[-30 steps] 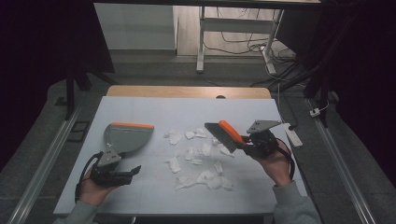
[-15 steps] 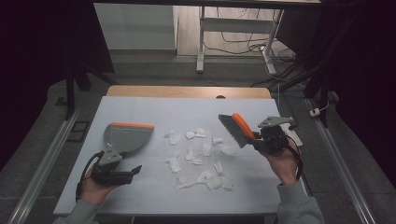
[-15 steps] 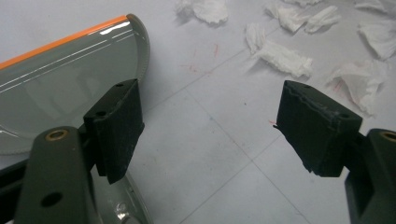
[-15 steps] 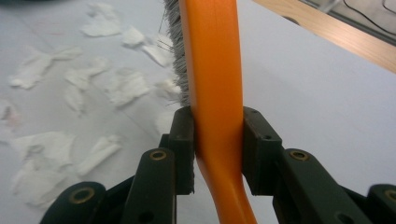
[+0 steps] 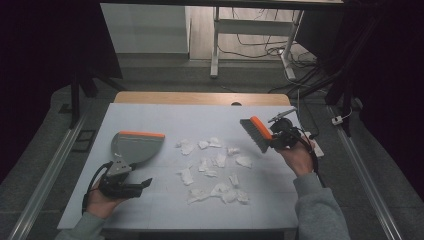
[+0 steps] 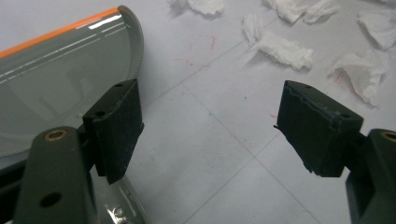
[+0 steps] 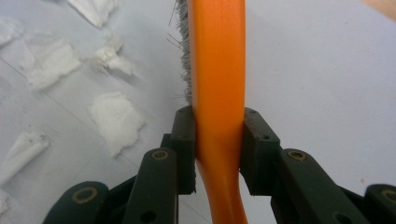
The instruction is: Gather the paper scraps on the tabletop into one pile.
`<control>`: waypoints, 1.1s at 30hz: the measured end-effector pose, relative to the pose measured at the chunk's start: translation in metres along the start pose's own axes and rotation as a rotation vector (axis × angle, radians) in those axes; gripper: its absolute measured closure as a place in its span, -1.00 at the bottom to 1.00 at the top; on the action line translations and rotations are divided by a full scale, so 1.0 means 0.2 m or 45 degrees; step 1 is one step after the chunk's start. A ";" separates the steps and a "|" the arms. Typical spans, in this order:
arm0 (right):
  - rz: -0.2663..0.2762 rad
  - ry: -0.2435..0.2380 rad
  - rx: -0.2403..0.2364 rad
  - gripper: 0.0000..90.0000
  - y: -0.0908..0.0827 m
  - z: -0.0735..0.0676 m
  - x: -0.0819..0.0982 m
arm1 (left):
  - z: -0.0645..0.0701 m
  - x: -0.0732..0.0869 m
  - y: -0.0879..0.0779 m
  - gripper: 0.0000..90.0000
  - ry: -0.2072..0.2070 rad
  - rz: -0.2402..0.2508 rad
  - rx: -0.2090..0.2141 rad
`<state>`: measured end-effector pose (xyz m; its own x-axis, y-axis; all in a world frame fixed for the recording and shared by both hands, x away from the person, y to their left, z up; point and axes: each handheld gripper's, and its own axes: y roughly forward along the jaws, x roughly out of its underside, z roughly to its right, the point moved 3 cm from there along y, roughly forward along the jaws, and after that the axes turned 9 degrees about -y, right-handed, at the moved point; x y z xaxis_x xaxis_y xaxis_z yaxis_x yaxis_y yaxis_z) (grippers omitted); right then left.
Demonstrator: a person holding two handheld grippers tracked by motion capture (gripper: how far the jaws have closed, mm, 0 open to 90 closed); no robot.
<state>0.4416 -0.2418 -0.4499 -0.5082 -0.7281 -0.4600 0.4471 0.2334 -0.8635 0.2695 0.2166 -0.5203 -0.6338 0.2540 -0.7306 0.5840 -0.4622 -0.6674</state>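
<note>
Tongs first, from the high view: the right gripper [image 5: 274,140] is clenched on the brush [image 5: 256,133] and holds it up off the table [image 5: 150,120], past the right edge of the paper bits [image 5: 212,167]. The left gripper [image 5: 142,184] lies low at the near left, jaws apart, holding nothing. The dustpan [image 5: 136,147] sits flat just ahead of it, with its orange lip toward the far side.

To sweep well, I think the brush should come down behind the far-right bits and push them left in short strokes. The left hand should take hold of the pan and turn its lip to meet them.

Left gripper view: its jaws stand wide with bare table between them. The dustpan [image 6: 56,84] is just beside the left jaw, and bits [image 6: 285,49] lie further off.

Right gripper view: both pads squeeze the orange handle [image 7: 218,93], bristles facing the bits [image 7: 114,119].

Since a second ago the brush has swung out to the right, away from the pile. The left hand and pan have not moved.
</note>
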 end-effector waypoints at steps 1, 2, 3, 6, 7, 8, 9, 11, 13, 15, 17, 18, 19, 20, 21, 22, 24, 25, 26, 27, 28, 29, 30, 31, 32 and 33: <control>-0.030 -0.015 -0.009 0.55 0.01 0.00 -0.01 | 0.00 0.00 0.00 -0.48 -0.001 0.001 0.001; -0.058 -0.031 -0.006 0.55 0.02 -0.01 -0.01 | 0.00 0.00 0.00 -0.48 -0.001 0.002 0.001; -0.081 -0.046 0.004 0.55 0.03 -0.01 -0.02 | 0.00 0.00 0.00 -0.48 0.000 0.003 0.002; -0.132 -0.081 0.006 0.55 0.06 -0.03 -0.05 | 0.00 0.00 -0.01 -0.48 -0.005 0.009 0.000; -0.150 -0.098 0.011 0.55 0.07 -0.03 -0.06 | 0.00 0.00 -0.01 -0.48 -0.005 0.011 -0.003; -0.172 -0.116 0.019 0.55 0.08 -0.04 -0.07 | 0.00 0.00 -0.01 -0.48 -0.006 0.014 -0.005; -0.191 -0.137 0.025 0.55 0.10 -0.05 -0.08 | 0.00 0.00 -0.01 -0.48 -0.010 0.018 -0.008; -0.220 -0.164 0.022 0.55 0.13 -0.07 -0.11 | 0.00 0.01 -0.02 -0.48 -0.012 0.020 -0.008; -0.241 -0.179 0.007 0.55 0.15 -0.10 -0.12 | 0.00 0.01 -0.02 -0.48 -0.015 0.020 -0.008; -0.242 -0.198 -0.010 0.55 0.17 -0.13 -0.15 | 0.00 0.01 -0.01 -0.48 -0.013 0.015 -0.010; -0.255 -0.248 -0.005 0.55 0.18 -0.18 -0.17 | 0.00 0.01 -0.01 -0.48 -0.013 0.013 -0.010; -0.261 -0.276 -0.011 0.55 0.18 -0.21 -0.18 | 0.00 0.01 -0.01 -0.48 -0.013 0.014 -0.010; -0.264 -0.306 -0.019 0.56 0.19 -0.24 -0.18 | 0.00 0.01 -0.01 -0.48 -0.014 0.013 -0.010; -0.268 -0.328 -0.023 0.56 0.18 -0.26 -0.19 | 0.00 0.01 -0.01 -0.48 -0.014 0.012 -0.010; -0.265 -0.342 -0.031 0.56 0.18 -0.29 -0.19 | 0.00 0.01 -0.01 -0.48 -0.014 0.011 -0.010; -0.257 -0.353 -0.054 0.56 0.17 -0.31 -0.20 | 0.00 0.01 -0.01 -0.48 -0.013 0.011 -0.009; -0.231 -0.367 -0.111 0.56 0.16 -0.36 -0.20 | 0.00 0.01 -0.01 -0.48 -0.015 0.010 -0.002; -0.224 -0.379 -0.139 0.56 0.15 -0.39 -0.20 | 0.00 0.01 -0.01 -0.48 -0.015 0.010 0.000; -0.214 -0.382 -0.159 0.56 0.14 -0.41 -0.20 | 0.00 0.01 -0.01 -0.48 -0.015 0.009 0.001; -0.200 -0.386 -0.177 0.56 0.14 -0.43 -0.20 | 0.00 0.01 -0.01 -0.47 -0.014 0.006 0.000; -0.178 -0.387 -0.190 0.56 0.13 -0.44 -0.20 | 0.00 0.01 -0.01 -0.47 -0.013 0.004 0.000; -0.160 -0.380 -0.196 0.56 0.12 -0.44 -0.21 | 0.00 0.01 -0.01 -0.47 -0.013 0.002 -0.001; -0.143 -0.374 -0.194 0.55 0.10 -0.43 -0.21 | 0.00 0.02 -0.01 -0.47 -0.014 0.003 -0.001; -0.121 -0.359 -0.184 0.55 0.09 -0.42 -0.22 | 0.00 0.02 -0.01 -0.47 -0.015 0.004 -0.001; -0.096 -0.338 -0.178 0.55 0.07 -0.40 -0.22 | 0.00 0.02 -0.01 -0.47 -0.015 0.005 -0.001; -0.073 -0.318 -0.170 0.55 0.06 -0.38 -0.23 | 0.00 0.02 -0.01 -0.47 -0.015 0.006 -0.002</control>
<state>0.4136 -0.1567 -0.4553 -0.3256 -0.8749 -0.3585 0.3134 0.2578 -0.9139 0.2665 0.2177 -0.5215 -0.6369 0.2414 -0.7322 0.5880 -0.4622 -0.6639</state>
